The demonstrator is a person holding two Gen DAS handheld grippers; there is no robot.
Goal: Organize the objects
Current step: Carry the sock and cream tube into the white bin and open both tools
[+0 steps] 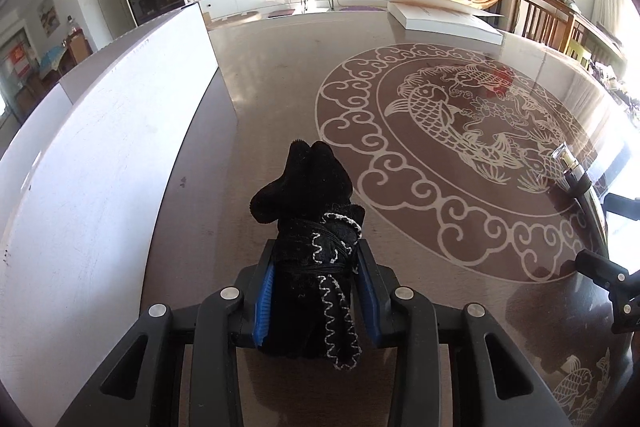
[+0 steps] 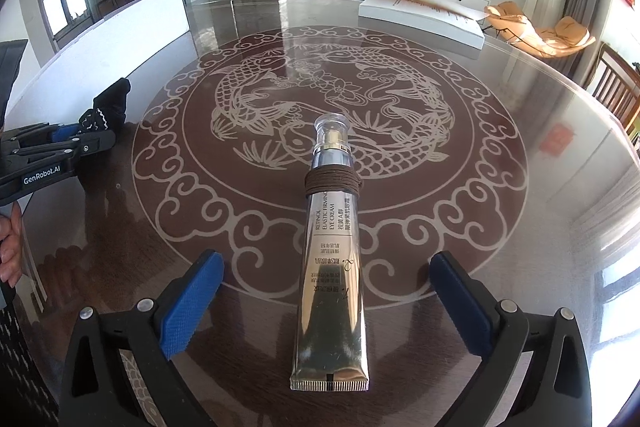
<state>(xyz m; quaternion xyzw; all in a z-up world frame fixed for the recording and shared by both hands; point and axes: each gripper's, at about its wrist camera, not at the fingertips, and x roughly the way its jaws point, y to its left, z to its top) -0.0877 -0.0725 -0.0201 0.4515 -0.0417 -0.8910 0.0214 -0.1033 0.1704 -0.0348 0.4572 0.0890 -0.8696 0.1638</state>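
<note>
Left claw [image 1: 316, 291] is clamped on 1 black cloth bundle [image 1: 310, 227] at the tabletop's [image 2: 520, 187] 9 o'clock edge, while the right claw [image 2: 326, 301] gapes around an unlifted eye cream tube [image 2: 330, 267] near 6 o'clock, so sorting looks barely begun.

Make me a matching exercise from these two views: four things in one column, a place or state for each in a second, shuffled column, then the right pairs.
Things
1. black cloth bundle
2. eye cream tube
3. white flat box
4. right tool

Places or states
A. wide open, pressing on nothing
B. lying on the table's fish pattern, a brown cord wound round it
C. clamped between the blue pads of the left tool
D. at the far side of the table, toward the television

Pairs: 1-C, 2-B, 3-D, 4-A
</note>
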